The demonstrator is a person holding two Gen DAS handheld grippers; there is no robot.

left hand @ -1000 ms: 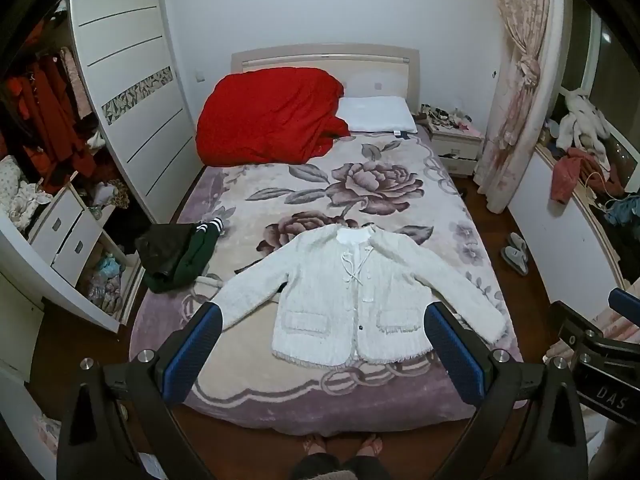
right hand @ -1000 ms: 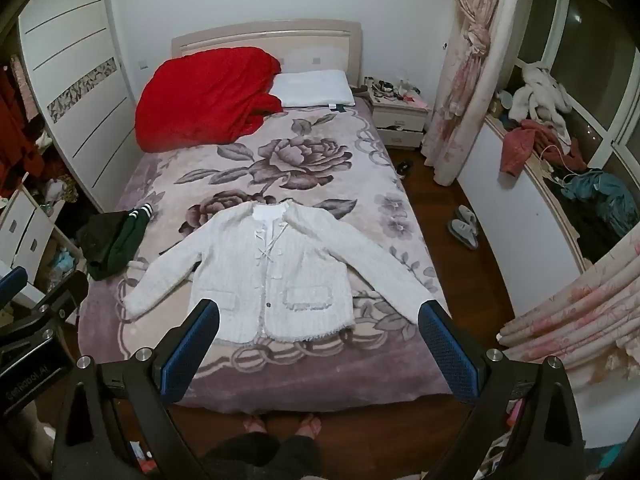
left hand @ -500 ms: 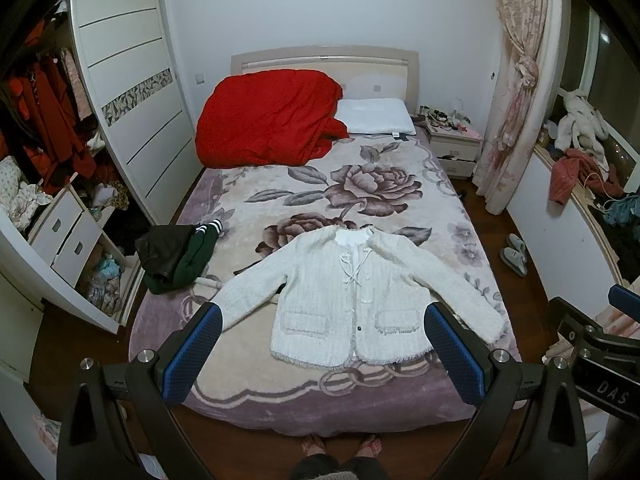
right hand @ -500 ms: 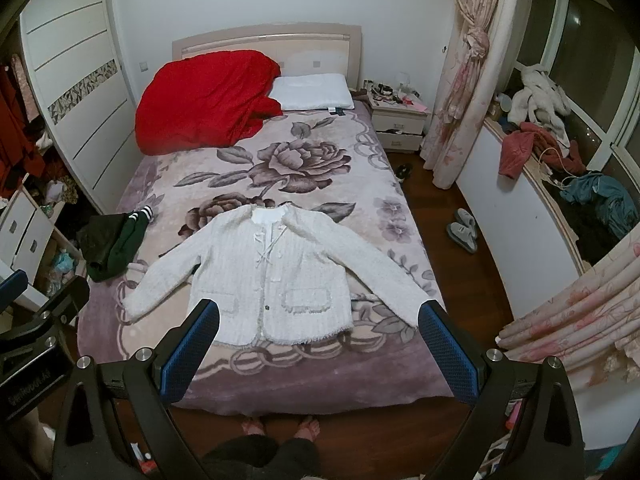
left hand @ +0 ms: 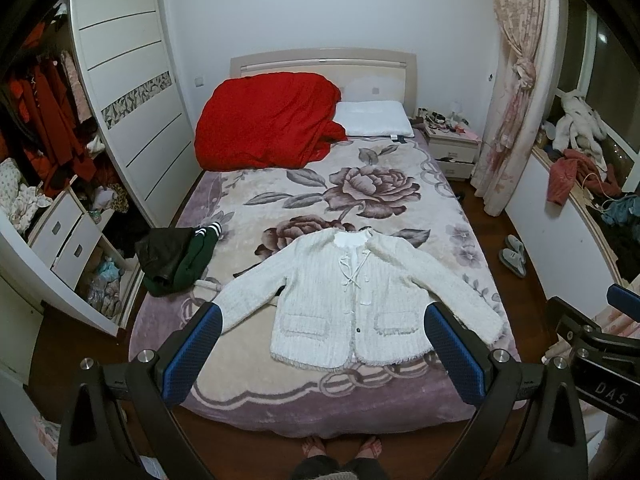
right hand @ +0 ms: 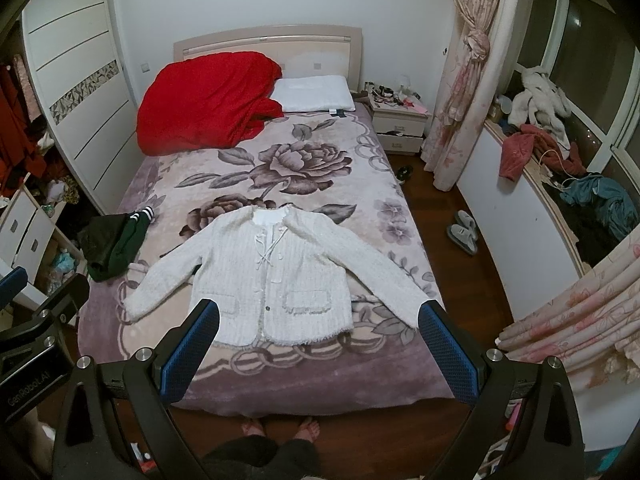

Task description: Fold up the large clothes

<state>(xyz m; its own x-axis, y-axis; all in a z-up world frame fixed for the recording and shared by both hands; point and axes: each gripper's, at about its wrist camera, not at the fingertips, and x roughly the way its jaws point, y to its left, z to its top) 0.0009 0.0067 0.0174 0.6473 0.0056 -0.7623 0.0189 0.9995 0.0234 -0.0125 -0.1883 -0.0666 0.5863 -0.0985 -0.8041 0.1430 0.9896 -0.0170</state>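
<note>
- Bedroom scene: a bed with a mauve rose-patterned plush blanket (left hand: 360, 196) fills the middle of both wrist views, a white sliding-door wardrobe (left hand: 128, 92) off to the left of the tongs and a pink floral curtain (left hand: 516, 80) to the right.
- Hidden or cut off: only bare feet (left hand: 340, 446) and a dark hem of the person show at the bottom edge, at the foot of the bed; the hands holding the tools are out of frame.
- Clutter on the window ledge (right hand: 560, 168) to the far right is too tangled to sort beyond a red garment and a teal one.
- Left gripper (left hand: 322, 354) hangs above the foot of the bed, its blue-padded fingers (left hand: 192, 354) spread wide and clamped on nothing.
- Right gripper (right hand: 320, 350) is held level beside it, equally wide apart and empty; each tool's black body edges into the other's view.
- White fuzzy knit cardigan with fringed pockets (left hand: 356, 300) lies flat, front up, sleeves spread, straight ahead of and between both sets of tongs, untouched.
- Crumpled dark green and black garment (left hand: 176, 256) sits ahead-left at the blanket's edge; a heaped red quilt (left hand: 268, 124) and white pillow (left hand: 374, 118) lie far ahead by the headboard.
- Legible writing: "DAS" on the right tool's body in the left view; "GenRobot.AI" on the left tool's body in the right view.
</note>
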